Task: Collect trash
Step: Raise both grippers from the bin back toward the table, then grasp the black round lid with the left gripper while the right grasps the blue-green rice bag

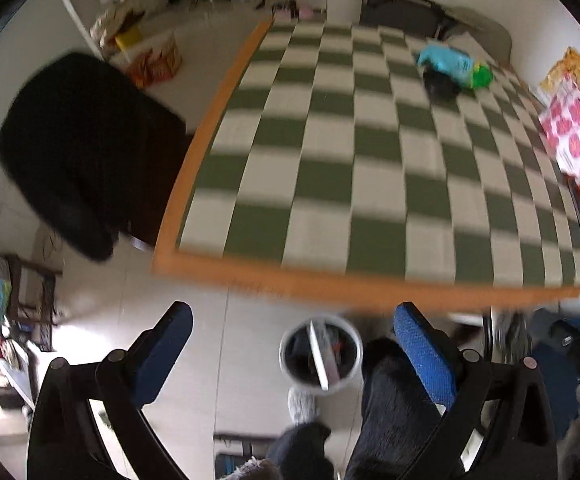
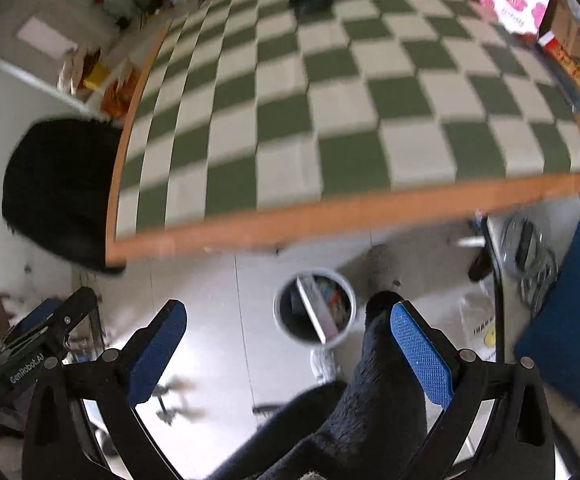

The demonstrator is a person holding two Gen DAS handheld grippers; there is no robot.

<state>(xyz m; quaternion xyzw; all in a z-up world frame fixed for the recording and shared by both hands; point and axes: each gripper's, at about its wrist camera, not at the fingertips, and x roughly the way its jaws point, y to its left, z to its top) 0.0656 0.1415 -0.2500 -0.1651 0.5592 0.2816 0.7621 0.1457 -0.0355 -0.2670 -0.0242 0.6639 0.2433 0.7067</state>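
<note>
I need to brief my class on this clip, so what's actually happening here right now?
A person is holding two handheld grippers above the floor beside a checkered table. The left gripper and the right gripper are both open and hold nothing. Below them a small round bin on the floor already has some items in it. On the far side of the table lie a blue and green packet and something dark beside it, not yet picked up. The pictures are motion-blurred.
</note>
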